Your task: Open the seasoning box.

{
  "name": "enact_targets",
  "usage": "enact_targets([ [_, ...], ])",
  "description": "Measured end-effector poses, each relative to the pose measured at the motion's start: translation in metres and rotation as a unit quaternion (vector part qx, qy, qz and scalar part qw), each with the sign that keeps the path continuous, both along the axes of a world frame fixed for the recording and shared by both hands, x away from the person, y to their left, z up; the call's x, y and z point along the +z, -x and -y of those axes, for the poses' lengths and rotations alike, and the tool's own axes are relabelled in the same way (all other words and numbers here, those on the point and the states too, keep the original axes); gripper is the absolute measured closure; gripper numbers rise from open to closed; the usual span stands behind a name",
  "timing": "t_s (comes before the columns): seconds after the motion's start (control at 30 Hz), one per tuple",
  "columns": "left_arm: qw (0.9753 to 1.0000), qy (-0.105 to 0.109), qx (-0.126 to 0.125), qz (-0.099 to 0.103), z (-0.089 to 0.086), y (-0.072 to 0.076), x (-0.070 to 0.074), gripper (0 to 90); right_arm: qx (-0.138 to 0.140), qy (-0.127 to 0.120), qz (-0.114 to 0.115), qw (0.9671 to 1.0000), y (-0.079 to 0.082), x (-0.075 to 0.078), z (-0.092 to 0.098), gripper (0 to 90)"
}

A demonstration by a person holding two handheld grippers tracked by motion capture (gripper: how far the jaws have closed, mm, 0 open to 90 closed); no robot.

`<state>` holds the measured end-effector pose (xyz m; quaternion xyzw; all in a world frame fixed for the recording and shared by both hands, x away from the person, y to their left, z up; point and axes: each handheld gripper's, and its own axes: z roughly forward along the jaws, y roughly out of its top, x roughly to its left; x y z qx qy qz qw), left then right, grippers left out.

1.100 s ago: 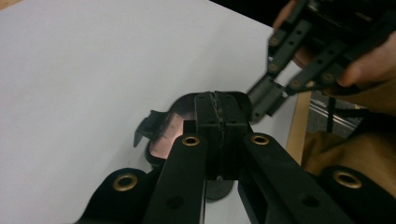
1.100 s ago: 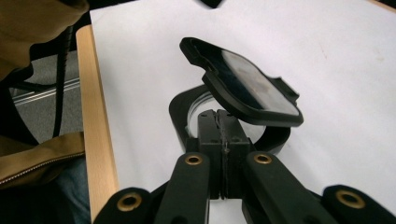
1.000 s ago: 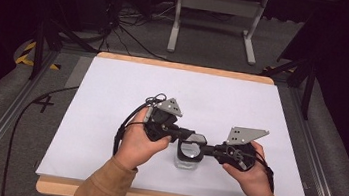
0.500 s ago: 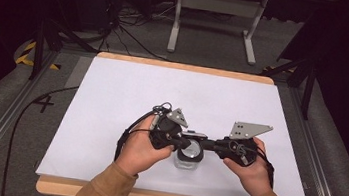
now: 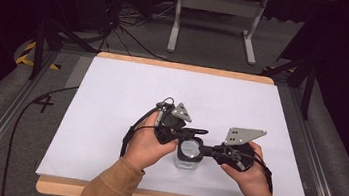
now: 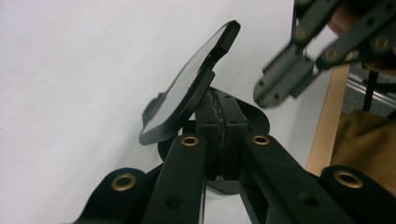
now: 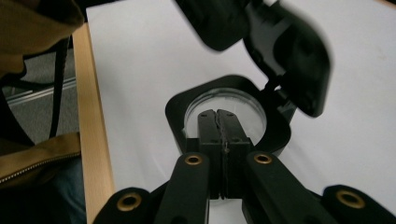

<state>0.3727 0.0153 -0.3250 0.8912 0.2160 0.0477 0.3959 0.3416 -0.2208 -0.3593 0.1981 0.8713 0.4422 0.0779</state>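
A small clear container stands on the white mat near the front edge. It wears a black collar with a round opening. Its hinged black flip lid stands raised. My left gripper is shut, pads pressed together, and the raised lid leans beside its left jaw. My right gripper is also shut. Its jaws lie across the collar's near rim, tips over the opening. The two grippers meet over the container from opposite sides.
The white mat lies on a wooden board, and the board's front edge is close behind the container. Brown sleeves enter from the bottom. A metal stand and cables lie beyond the table.
The left gripper has shifted right and in over the container's top. The right gripper stays at the collar. The container has hardly moved.
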Motion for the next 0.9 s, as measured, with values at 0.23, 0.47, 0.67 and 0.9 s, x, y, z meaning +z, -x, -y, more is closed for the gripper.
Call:
enact_targets([
  [0.23,0.9992,0.036,0.018,0.003,-0.004,-0.011,0.001,89.0,0.003,0.022,-0.010,0.9997,0.005,-0.009,-0.004,89.9],
  [0.47,0.9975,0.062,0.035,0.006,-0.009,-0.020,0.001,87.3,-0.003,0.024,0.002,0.9997,0.007,-0.012,-0.002,89.8],
  [0.67,0.9958,0.076,0.051,0.002,-0.010,-0.028,-0.003,88.6,-0.005,0.021,0.012,0.9997,0.009,-0.013,-0.002,90.0],
  [0.9,0.9947,0.080,0.064,0.004,-0.011,-0.034,-0.007,89.6,-0.007,0.022,0.021,0.9995,0.011,-0.014,-0.002,90.0],
])
